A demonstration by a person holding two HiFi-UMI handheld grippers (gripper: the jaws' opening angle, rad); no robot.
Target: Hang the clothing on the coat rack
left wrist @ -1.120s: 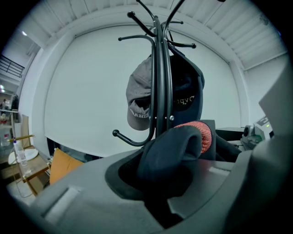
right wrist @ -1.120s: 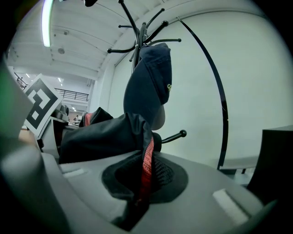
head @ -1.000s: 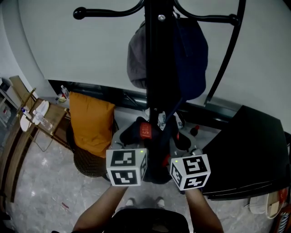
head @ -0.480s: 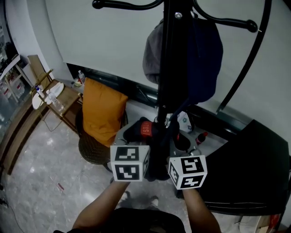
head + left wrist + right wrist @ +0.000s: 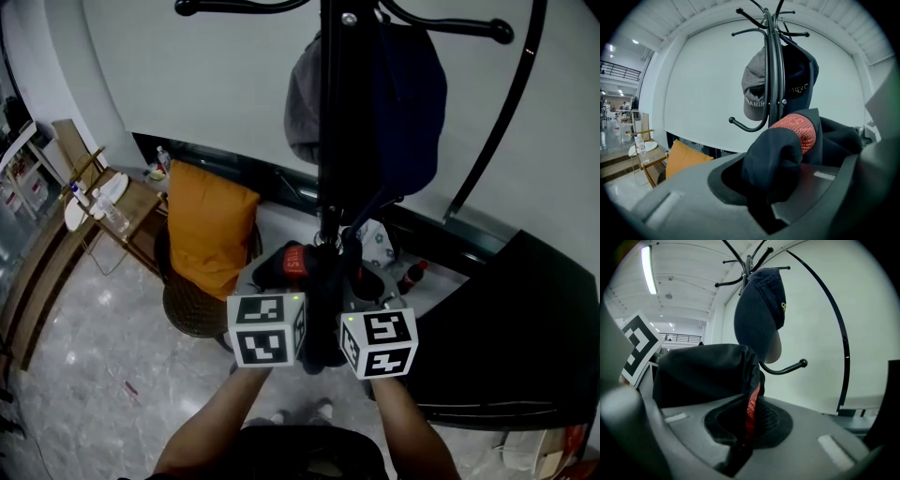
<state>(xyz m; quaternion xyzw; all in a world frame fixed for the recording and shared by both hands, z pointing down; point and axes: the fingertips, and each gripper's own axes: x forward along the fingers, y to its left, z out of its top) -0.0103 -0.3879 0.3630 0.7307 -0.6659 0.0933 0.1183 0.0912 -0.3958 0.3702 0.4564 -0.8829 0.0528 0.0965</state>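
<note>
Bunching softly at centre frame of the head view, the dark garment (image 5: 321, 298), with its red knitted band (image 5: 802, 132), hangs between both tools just in front of the coat rack (image 5: 337, 112) pole; contact with the pole cannot be confirmed. The left gripper (image 5: 776, 187) pinches a thick fold, and the right gripper (image 5: 740, 437) pinches a thinner, red-trimmed edge. The garment is judged light, limp and liable to sag. The best hold appears to be an edge fold, kept stretched between the tools for hooking. Higher up, a grey cap (image 5: 300, 94) and a navy cap (image 5: 412, 103) hang on the rack; the lower hook (image 5: 745, 126) is free.
</note>
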